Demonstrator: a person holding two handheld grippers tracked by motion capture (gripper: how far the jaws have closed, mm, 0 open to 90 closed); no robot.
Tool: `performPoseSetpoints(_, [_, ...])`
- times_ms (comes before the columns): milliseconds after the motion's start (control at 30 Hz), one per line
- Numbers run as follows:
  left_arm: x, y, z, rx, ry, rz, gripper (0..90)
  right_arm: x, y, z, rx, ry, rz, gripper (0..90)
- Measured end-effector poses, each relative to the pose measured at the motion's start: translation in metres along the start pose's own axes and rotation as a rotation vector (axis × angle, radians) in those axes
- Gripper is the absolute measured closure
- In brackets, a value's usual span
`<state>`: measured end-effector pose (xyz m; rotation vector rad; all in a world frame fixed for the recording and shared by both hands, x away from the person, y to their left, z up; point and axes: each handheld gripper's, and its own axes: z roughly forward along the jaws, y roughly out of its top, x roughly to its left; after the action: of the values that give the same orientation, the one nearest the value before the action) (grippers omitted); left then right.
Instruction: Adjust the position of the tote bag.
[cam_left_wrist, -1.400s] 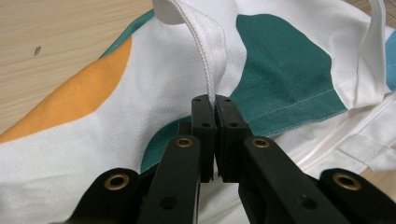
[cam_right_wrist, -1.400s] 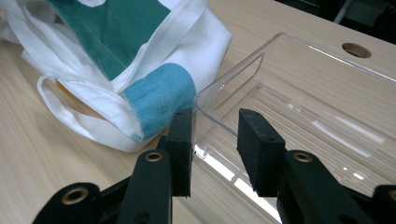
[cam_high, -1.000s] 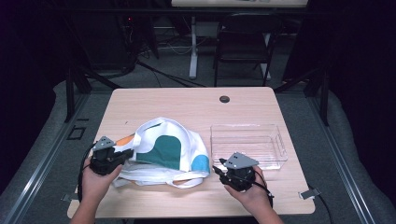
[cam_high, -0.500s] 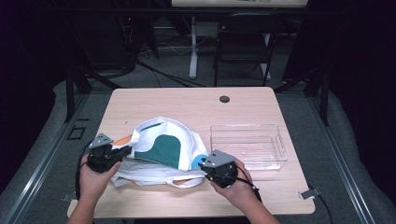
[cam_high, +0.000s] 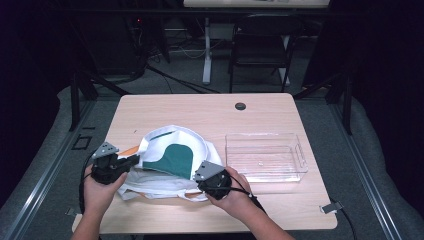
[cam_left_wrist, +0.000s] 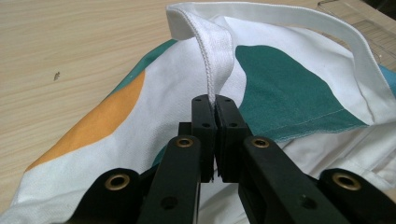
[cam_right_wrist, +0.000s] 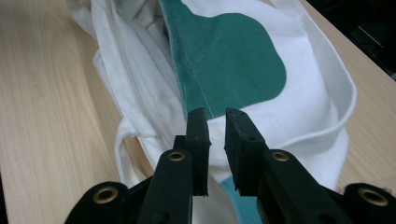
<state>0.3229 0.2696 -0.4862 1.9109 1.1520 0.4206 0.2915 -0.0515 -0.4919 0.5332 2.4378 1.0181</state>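
Note:
A white cloth bag (cam_high: 170, 155) with green, orange and blue patches lies crumpled on the wooden table (cam_high: 200, 112). My left gripper (cam_high: 135, 159) is at the bag's left edge. In the left gripper view that gripper (cam_left_wrist: 215, 100) is shut on a white hemmed strap (cam_left_wrist: 217, 51) that rises from the bag (cam_left_wrist: 289, 88). My right gripper (cam_high: 199, 175) is at the bag's front right edge. In the right gripper view its jaws (cam_right_wrist: 215, 114) stand a narrow gap apart just above the bag (cam_right_wrist: 229, 51). They have just been closing, and I see no fabric pinched between them.
A clear plastic tray (cam_high: 227, 150) stands right of the bag and also shows in the left gripper view (cam_left_wrist: 359, 14). A small dark round cap (cam_high: 240, 106) sits near the table's far edge. A chair and cables lie beyond the table.
My right gripper has moved left from the tray's front corner to the bag's front right edge, and its jaws have narrowed. The left gripper has kept its hold and place.

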Motion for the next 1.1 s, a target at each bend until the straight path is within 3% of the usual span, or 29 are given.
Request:
performPoseSetpoints(233, [0.001, 0.000, 0.000, -0.002, 0.000, -0.003, 87.9, 0.009, 0.008, 0.022, 0.039, 0.015, -0.051, 78.8])
performPoseSetpoints(533, [0.001, 0.000, 0.000, -0.005, -0.003, -0.007, 87.9, 0.013, 0.010, 0.036, 0.071, 0.014, -0.076, 73.1])
performPoseSetpoints(1100, [0.003, 0.000, 0.001, -0.001, -0.007, -0.007, 87.9, 0.018, 0.008, 0.053, 0.097, -0.044, -0.125, 69.1])
